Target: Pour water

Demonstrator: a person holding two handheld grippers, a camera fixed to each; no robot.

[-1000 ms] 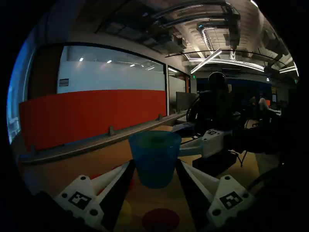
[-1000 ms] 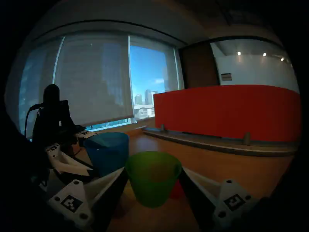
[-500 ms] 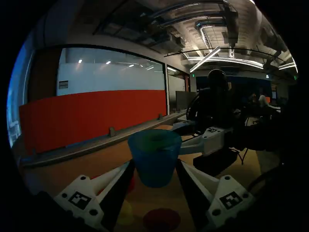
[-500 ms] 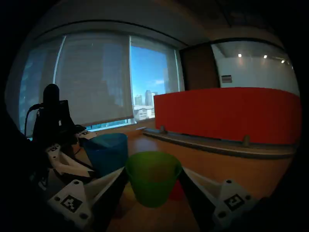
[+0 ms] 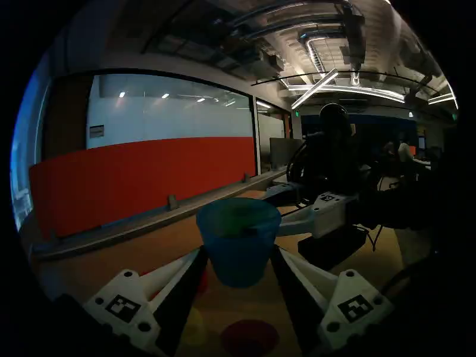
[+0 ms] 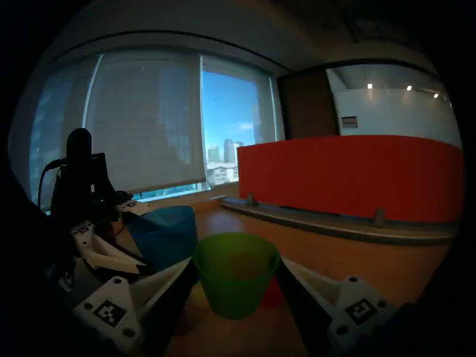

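Blue cup (image 5: 239,241): probably light, thin plastic; grasped mid-wall by left fingers (image 5: 172,276). Green cup (image 6: 236,273): same, in right fingers (image 6: 160,282).

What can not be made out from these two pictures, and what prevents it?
- Water in the blue cup, left gripper view: tinted wall and dim light hide it.
- Contents of the green cup, right gripper view: camera looks too flat over the rim.
- Red object behind it: mostly covered by that cup.
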